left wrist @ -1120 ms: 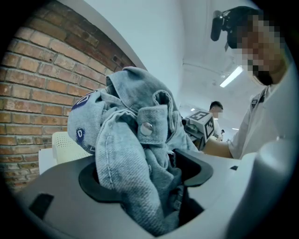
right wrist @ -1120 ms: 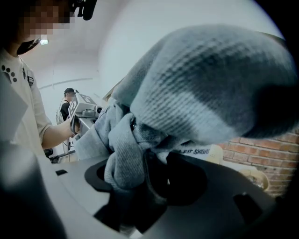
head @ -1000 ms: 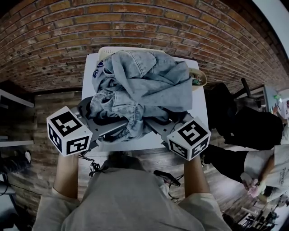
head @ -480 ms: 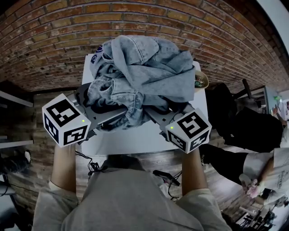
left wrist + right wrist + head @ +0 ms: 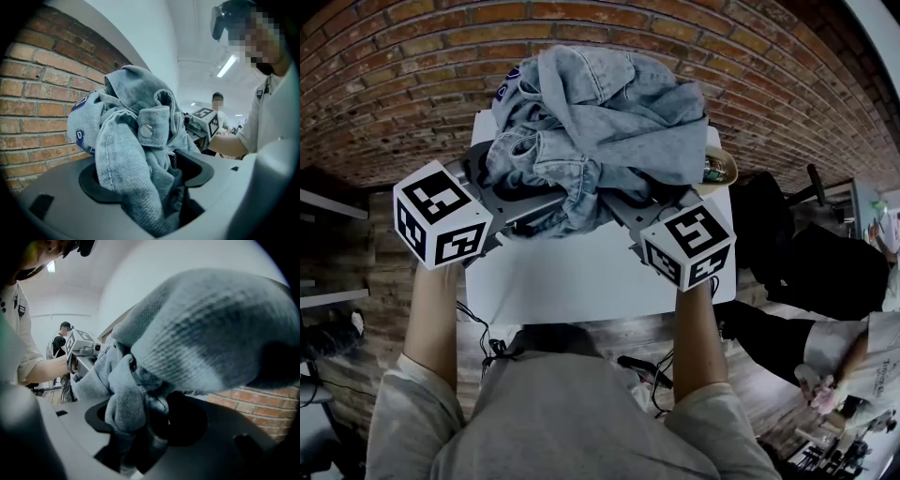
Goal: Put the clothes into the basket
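- The left gripper has its jaws clenched on a thick fold of a light-blue denim jacket, which bulges up out of them
- The right gripper grasps the same garment, with cloth wedged between its jaws
- The bundle heaps ahead of both pairs of jaws and spans the gap between them
- A beige basket rim peeks out beyond the right jaws, under the denim
- A white table lies below the jaws

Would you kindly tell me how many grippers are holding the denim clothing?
2. The left gripper is clamped on the left side of the denim clothing, and the right gripper is clamped on its right side. Neither grip is hidden.
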Demonstrator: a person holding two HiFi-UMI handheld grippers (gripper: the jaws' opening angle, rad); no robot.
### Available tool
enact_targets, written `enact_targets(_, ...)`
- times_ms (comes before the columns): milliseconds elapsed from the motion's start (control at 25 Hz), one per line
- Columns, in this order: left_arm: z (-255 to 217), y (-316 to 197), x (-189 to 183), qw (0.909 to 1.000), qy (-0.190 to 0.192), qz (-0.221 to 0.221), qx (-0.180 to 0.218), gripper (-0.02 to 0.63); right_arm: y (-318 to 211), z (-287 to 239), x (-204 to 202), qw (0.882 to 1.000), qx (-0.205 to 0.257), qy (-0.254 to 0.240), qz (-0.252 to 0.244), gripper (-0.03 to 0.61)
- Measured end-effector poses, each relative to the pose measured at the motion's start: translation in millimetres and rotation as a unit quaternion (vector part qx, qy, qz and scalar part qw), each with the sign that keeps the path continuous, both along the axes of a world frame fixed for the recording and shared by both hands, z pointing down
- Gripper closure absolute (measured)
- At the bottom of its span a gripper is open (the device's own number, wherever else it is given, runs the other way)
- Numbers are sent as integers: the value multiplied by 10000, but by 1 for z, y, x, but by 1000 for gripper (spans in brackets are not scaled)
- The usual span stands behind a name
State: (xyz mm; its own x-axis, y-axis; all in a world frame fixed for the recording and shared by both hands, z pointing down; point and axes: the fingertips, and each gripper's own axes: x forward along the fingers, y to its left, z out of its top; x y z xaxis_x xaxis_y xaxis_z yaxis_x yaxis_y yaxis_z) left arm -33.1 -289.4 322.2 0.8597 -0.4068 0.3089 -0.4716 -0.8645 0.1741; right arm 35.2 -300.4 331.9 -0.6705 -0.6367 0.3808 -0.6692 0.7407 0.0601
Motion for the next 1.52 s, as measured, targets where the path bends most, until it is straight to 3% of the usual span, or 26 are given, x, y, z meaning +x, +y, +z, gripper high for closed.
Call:
enact_targets(440, 35, -51, -5, 10000, -72, -64, -25, 252, -51, 35, -5, 10000, -26, 50, 63, 299)
enact_targets(760, 91, -75, -4, 9977, -194, -73, -653, 252, -73, 92, -3, 9973, -683, 190, 176, 299)
enact_targets(1160, 127, -97, -2, 9903, -285, -287, -1330, 252, -93, 128, 3, 9892, -1389, 401, 250, 299)
enact_targets(1520, 156, -108, -2, 9749, -1057, -643, -1852, 250, -101, 162, 12, 9714, -2273, 522, 455, 298)
